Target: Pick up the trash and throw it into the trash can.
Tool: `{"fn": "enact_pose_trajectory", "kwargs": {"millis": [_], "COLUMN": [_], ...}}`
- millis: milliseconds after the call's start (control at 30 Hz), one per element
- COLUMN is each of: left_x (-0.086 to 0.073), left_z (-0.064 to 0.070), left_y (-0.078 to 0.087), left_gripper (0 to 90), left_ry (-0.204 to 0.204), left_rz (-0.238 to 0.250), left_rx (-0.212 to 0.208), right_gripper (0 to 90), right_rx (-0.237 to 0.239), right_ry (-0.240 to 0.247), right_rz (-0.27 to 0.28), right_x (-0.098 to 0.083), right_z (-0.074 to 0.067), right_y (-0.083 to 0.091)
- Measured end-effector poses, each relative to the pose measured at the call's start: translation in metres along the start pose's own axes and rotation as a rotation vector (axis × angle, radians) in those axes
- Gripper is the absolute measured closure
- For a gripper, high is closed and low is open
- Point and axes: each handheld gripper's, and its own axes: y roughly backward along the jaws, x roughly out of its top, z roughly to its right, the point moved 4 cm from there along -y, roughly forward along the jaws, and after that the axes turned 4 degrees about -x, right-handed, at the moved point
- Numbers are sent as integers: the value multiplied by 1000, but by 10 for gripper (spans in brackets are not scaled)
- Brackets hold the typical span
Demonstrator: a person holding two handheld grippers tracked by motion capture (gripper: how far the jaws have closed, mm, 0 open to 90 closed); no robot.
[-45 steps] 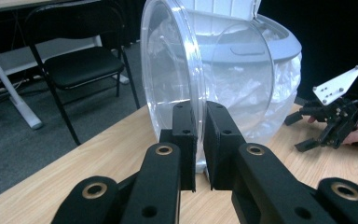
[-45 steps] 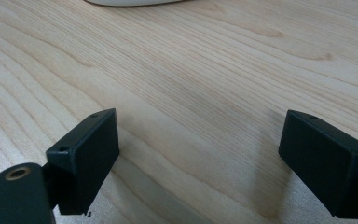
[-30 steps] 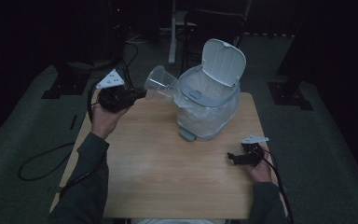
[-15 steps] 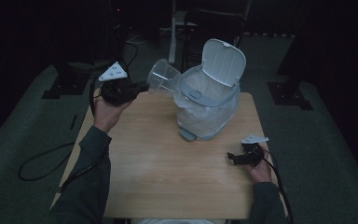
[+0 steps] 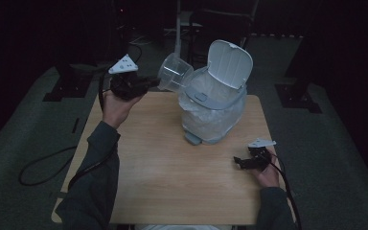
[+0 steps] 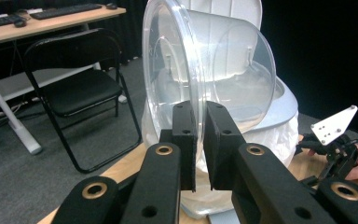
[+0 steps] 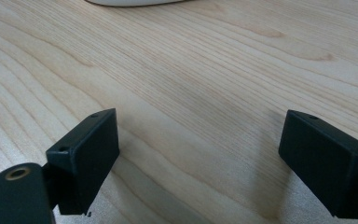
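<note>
Clear cup [image 6: 209, 70] rim pinched between left gripper [image 6: 200, 140] jaws; tilted sideways

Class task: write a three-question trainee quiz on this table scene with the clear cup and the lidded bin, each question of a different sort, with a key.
1. True or false: the left gripper is clamped on the rim of the clear plastic cup.
2. Multiple choice: the lid of the white bin is A) closed, B) raised open, C) lying on the table.
3. Fill in: the right gripper rests low over the wooden table with its jaws ____ and nothing between them.

Key: 1 true; 2 B; 3 open.
</note>
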Motion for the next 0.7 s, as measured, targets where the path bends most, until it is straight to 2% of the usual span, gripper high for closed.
{"fn": "enact_pose_trajectory", "kwargs": {"millis": [300,700], "left_x": [14,32], "left_z": [1,9], "left_y": [-10,-23], "left_gripper": [844,845], "left_ry": [-13,-42], "left_rz": [-2,-11], "left_rx": [-1,-10], "right_gripper": [113,113], "right_rx": [1,1], "right_ry": [1,2], "right_rz": [0,1], "right_x": [0,0], "right_z": [0,0], "right_y": [0,0]}}
